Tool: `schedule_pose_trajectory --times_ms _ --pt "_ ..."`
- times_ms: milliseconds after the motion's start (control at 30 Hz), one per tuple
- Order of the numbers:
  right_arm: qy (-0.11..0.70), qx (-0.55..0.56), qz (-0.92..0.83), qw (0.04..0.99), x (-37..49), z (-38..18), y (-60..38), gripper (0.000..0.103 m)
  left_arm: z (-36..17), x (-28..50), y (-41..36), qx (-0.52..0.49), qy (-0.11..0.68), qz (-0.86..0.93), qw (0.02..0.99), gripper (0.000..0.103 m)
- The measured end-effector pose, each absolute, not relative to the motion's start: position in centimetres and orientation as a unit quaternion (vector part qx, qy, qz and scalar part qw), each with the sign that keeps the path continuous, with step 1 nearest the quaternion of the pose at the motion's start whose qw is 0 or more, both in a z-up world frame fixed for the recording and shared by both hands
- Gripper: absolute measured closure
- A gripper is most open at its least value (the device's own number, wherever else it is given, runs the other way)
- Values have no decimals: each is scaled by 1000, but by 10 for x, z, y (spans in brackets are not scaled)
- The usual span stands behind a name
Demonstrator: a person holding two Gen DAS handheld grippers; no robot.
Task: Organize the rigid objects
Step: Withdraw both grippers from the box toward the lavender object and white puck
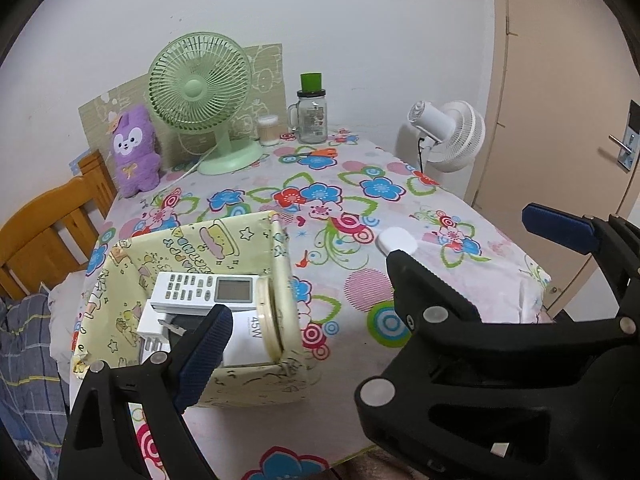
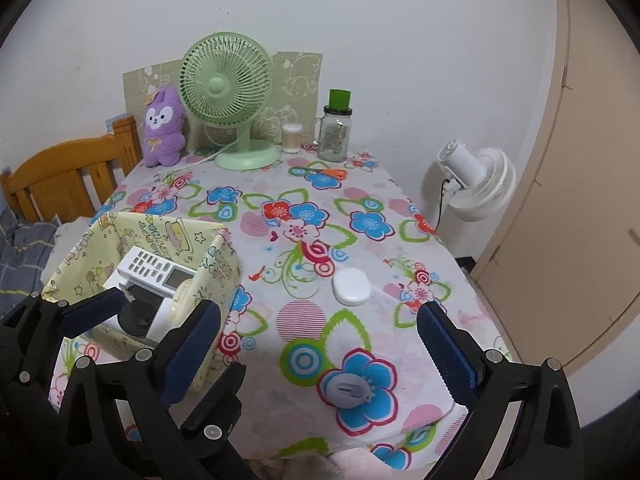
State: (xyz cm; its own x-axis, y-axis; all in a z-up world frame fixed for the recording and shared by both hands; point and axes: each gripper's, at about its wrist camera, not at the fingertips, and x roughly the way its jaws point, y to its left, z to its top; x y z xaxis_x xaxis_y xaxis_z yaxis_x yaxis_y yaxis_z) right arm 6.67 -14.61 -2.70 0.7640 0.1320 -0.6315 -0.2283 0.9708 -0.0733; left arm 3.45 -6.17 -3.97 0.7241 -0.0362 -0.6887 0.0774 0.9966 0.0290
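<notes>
A white wall (image 2: 360, 20) backs the scene, with a beige door (image 2: 580, 200) at the right. In front of it a table under a floral tablecloth (image 2: 288, 184) fills most of both views; its right edge drops off toward the door and a white clip fan (image 2: 476, 184) standing beyond that edge. At the left edge are a wooden bed frame (image 2: 60, 176) and blue plaid bedding (image 1: 28, 360).

Along the far side by the wall stand a green desk fan (image 2: 226, 80), a purple plush toy (image 2: 162, 128), a glass jar mug with a green lid (image 2: 336, 128), and a small cotton-swab tub (image 2: 292, 138), with orange-handled scissors (image 2: 324, 172) lying just in front.

At the near left, a yellow patterned storage box (image 1: 192, 248) holds a white remote control (image 1: 204, 288) resting on top of a white charger box (image 1: 244, 336) and a roll of tape (image 1: 266, 312). The middle of the cloth is open. There a white oval case (image 2: 351, 286) lies well apart from the box, and a small grey round disc (image 2: 348, 390) sits nearer the front edge.

The left gripper (image 1: 376, 272) hangs over the box's right wall, jaws apart and empty. The right gripper (image 2: 320, 344) has its jaws spread wide with nothing between them, above the disc.
</notes>
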Motion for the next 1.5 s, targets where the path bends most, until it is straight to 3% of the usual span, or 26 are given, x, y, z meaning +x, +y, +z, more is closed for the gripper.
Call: schedule_pose_trajectory --times_ms 800,1500 --pt "323 -48 99 940 59 -47 -199 3 -58 34 -110 28 356 -66 932 9" --pt "347 -49 95 932 86 -98 -231 3 -112 62 -139 7 398 -97 912 9"
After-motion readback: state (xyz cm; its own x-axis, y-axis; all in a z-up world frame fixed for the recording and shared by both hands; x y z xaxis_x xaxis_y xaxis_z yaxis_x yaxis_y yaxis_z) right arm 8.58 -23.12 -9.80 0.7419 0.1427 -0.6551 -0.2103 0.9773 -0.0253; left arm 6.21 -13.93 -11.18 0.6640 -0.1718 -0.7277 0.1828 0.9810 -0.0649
